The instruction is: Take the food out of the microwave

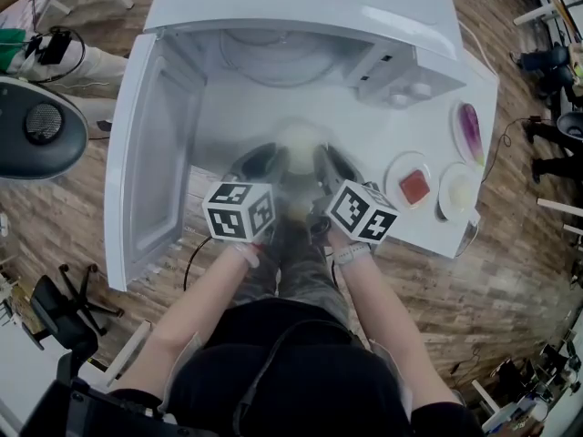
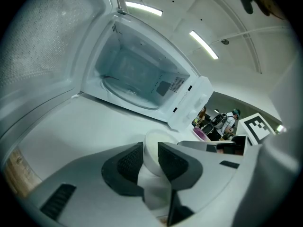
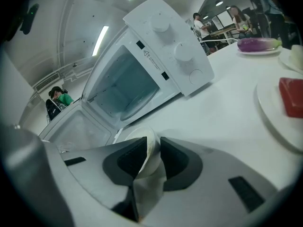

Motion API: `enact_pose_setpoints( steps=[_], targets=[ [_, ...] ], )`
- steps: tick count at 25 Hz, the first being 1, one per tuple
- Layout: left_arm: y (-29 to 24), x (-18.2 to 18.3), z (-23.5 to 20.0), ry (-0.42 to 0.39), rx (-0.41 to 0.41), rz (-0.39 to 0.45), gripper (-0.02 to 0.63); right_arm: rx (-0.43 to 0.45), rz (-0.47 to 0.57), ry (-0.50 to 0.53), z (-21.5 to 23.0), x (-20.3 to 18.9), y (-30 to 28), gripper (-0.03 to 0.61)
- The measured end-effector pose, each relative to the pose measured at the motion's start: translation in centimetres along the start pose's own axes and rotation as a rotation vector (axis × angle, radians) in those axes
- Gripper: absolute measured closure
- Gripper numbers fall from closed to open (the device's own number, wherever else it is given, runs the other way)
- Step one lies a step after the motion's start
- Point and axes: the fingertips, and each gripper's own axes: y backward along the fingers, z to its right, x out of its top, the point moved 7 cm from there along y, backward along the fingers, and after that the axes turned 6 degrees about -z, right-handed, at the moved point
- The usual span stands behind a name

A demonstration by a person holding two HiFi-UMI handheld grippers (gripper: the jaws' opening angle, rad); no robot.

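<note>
Bowl [image 1: 300, 143], white and shallow, is pinched at its rim from both sides: the left gripper [image 2: 150, 156] has its jaws closed on the left rim and the right gripper [image 3: 152, 156] on the right. It is outside the open microwave [image 1: 301, 7], near the desk's [image 1: 228, 107] near edge. Three plates [image 1: 395, 173] lie along the desk's right edge.

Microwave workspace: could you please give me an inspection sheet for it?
Surface: white table, bare in front of the microwave.
Job's things: door open, cavity empty; bowl outside, before the opening.
Clutter: three plates at right: eggplant, red piece, pale item.
Grippers: left tongs and right tongs each shut on the bowl's rim.
Cables: black cable on the floor.
Surroundings: wood floor, chair, people far off.
</note>
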Motion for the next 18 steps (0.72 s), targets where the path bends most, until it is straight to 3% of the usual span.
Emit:
enact_pose_setpoints(
  steps=[6,18],
  targets=[
    [0.13,-0.12,0.1,-0.005,-0.003,0.005,0.523,0.016,0.002,0.013,-0.05,0.04,0.12,0.447],
    [0.8,-0.43,0.18,-0.022,0.003,0.04,0.523,0.041,0.034,0.05,-0.06,0.53,0.81,0.423]
  ],
)
